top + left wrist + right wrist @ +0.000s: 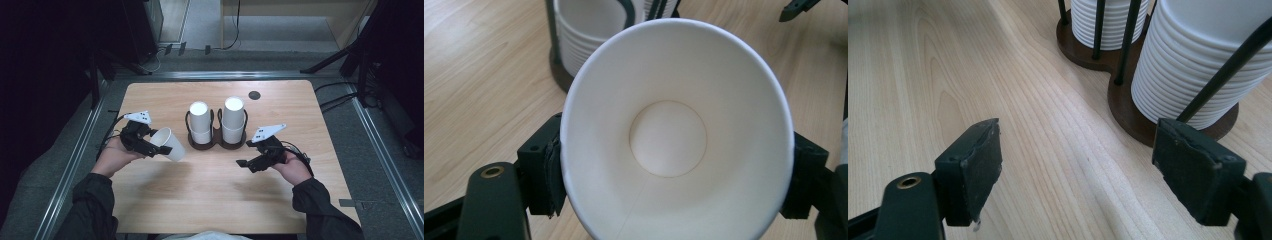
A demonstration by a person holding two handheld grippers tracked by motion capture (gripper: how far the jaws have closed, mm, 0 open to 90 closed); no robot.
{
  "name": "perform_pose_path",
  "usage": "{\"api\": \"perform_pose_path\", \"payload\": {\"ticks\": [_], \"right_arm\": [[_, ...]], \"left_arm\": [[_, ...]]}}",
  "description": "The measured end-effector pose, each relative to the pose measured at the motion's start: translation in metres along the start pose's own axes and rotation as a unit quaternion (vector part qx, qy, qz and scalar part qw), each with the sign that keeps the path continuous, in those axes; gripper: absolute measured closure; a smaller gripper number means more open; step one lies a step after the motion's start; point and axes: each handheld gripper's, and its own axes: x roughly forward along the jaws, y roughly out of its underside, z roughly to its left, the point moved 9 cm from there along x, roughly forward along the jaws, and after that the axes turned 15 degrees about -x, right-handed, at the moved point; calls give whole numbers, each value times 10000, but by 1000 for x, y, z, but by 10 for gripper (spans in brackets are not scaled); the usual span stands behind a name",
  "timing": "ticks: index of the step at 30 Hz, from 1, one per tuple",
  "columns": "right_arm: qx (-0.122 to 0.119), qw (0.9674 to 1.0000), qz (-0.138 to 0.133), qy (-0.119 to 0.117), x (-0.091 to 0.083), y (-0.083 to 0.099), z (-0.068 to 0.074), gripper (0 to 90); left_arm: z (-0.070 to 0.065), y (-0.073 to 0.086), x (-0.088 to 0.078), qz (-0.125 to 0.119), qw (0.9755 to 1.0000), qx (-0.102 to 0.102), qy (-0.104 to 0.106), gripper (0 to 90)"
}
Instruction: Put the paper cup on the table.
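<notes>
My left gripper (152, 147) is shut on a white paper cup (168, 144), held on its side just left of the cup holder. In the left gripper view the cup (674, 135) opens toward the camera, its rim squeezed oval between the two black pads (546, 172). A dark twin holder (216, 137) in the middle of the table carries two stacks of upturned white cups (200, 120) (233, 117). My right gripper (245, 162) hovers open to the right of the holder, nothing between its pads (975, 160). The holder's base (1128, 107) and ribbed cup stacks (1188, 65) lie just ahead of it.
The wooden table (220, 200) has bare room along its near half. A small dark round cap (254, 95) is set in the far right of the tabletop. Metal rails and cables run around the table's edges.
</notes>
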Motion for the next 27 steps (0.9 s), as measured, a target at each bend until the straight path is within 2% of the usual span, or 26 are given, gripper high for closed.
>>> {"api": "perform_pose_path", "payload": {"ticks": [2, 11, 22, 27], "right_arm": [[-44, 10000, -10, -11, 0, 0, 1, 202], [-40, 10000, -6, -9, 0, 0, 1, 202], [-73, 9999, 78, -40, 2, 3, 2, 202], [-71, 9999, 58, -64, 2, 2, 4, 202]], "left_arm": [[4, 0, -2, -47, 9999, -95, 34, 204], [24, 0, -14, -191, 9993, -291, -141, 205], [52, 2, -29, -318, 9968, -565, -468, 205], [68, 4, -35, -318, 9943, -744, -700, 205]]}}
